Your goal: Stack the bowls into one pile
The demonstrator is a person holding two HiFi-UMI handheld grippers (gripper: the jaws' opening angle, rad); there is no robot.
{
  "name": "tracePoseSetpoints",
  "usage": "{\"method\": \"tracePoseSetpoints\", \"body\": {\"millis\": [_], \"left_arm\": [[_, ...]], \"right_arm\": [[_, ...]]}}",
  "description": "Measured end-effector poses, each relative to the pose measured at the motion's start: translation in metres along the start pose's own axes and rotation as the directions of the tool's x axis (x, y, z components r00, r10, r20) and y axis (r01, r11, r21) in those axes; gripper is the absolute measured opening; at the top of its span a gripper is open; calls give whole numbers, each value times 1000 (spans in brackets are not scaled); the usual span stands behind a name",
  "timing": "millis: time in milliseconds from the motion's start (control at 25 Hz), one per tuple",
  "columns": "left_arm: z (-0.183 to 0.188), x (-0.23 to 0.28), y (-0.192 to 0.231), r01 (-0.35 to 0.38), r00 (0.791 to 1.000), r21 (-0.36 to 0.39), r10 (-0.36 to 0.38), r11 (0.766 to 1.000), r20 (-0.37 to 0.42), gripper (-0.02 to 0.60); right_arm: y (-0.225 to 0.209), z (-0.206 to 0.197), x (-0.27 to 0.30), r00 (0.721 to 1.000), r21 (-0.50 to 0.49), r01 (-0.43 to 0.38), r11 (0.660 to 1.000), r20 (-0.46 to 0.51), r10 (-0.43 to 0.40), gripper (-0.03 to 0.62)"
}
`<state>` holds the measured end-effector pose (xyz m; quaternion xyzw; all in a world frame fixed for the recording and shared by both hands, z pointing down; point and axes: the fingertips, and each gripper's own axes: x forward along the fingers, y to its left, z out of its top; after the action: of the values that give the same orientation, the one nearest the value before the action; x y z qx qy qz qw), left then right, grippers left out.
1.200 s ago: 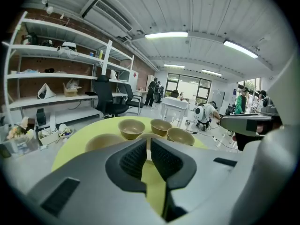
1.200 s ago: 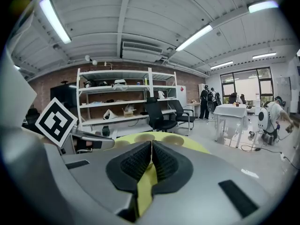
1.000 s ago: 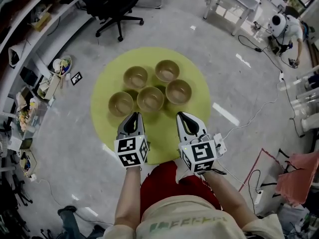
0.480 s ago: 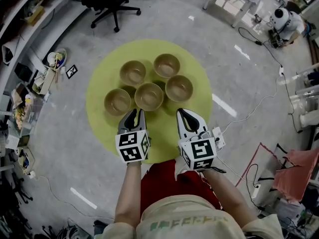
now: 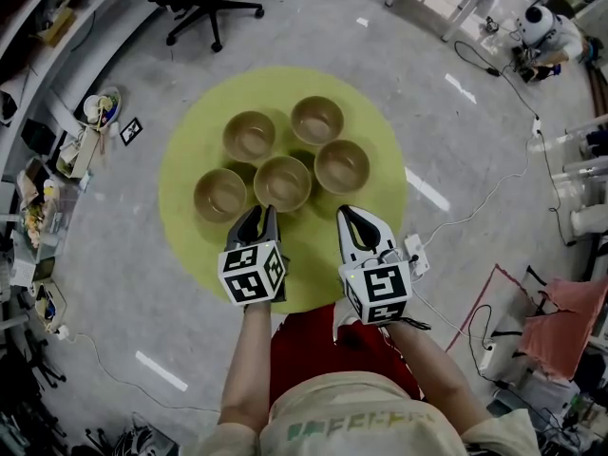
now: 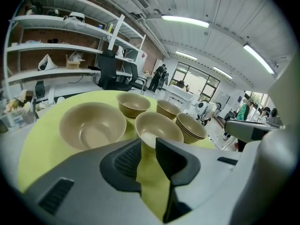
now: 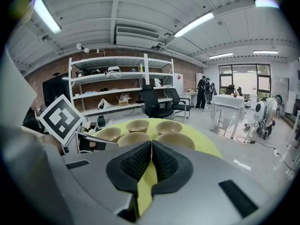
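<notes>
Left tongs (image 5: 257, 214) gape, seemingly empty, before bowls (image 5: 282, 181).

Bowls (image 5: 282, 181): tan, smooth, faint sheen, plastic-like. Bench (image 5: 190, 150) top: yellow-green, matt, even. Left hand-held gripper (image 5: 260, 213) and right hand-held gripper (image 5: 347, 216): grey matt plastic shells. Their pads (image 6: 125, 159) are black, finely ribbed, rubbery-looking. Floor (image 5: 123, 283): grey, smooth, concrete-like, with dull reflections.

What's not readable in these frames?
- Left gripper view: near rim of the middle bowl, behind the left tool.
- Right gripper view: base of the right bowl, behind the right tool; leftmost bowl partly behind the left tool's marker cube.
- Head view: near edge of the table, partly under both tools; nested count in the right bowl, hidden from above.
</notes>
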<state>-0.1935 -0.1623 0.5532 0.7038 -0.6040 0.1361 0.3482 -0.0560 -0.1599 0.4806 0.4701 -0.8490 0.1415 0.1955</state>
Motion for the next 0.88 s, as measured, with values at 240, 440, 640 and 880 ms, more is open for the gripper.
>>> {"method": "tracePoseSetpoints", "body": {"millis": [240,440,640,880], "left_arm": [[-1,4,-1,18,1000,-60,-19,998,-22,89],[-1,5,0,37,998,-122,-42,992,-40,89],[-2,8,-2,54,997,-183,-63,982,-42,89],[-5,15,-6,61,995,-259,-78,964,-58,89]], "right_arm": [[-3,-8,5,1000,13,1,1000,-21,-1,37],[-1,-9,10,1000,15,-6,1000,-26,6,37],[-2,-9,14,999,17,-7,1000,-31,7,37],[-4,-10,13,999,15,-6,1000,-36,7,37]]}}
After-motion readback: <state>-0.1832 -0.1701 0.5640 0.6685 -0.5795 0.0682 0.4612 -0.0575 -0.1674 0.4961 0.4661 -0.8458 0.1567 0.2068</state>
